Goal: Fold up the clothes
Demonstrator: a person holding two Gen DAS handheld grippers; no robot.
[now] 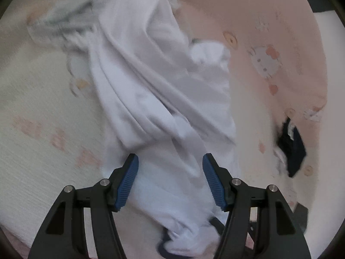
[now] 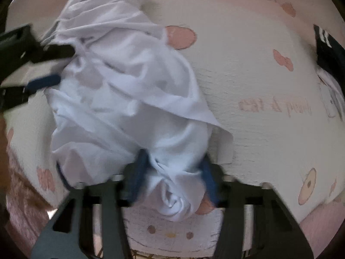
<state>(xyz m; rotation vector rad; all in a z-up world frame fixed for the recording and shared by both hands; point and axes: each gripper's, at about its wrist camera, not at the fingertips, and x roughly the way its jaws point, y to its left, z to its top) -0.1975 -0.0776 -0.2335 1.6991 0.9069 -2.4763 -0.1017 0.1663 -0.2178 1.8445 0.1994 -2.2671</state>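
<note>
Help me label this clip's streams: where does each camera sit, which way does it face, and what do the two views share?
Left wrist: sits on the left gripper, looking forward along its open blue-padded fingers down onto a crumpled white garment on a pink cartoon-print bedsheet.
Right wrist: sits on the right gripper, looking along its fingers, which straddle a bunched end of the garment; jaw state is unclear.
Shared: the garment, the bedsheet, a dark garment at the edge, and the left gripper, seen at the right view's left edge.

The left gripper (image 1: 170, 164) hangs with its blue pads (image 1: 127, 183) spread wide over a crumpled white garment (image 1: 155, 90) on the pink-printed bedsheet (image 1: 43, 108); a dark garment (image 1: 292, 145) lies well to the right.
</note>
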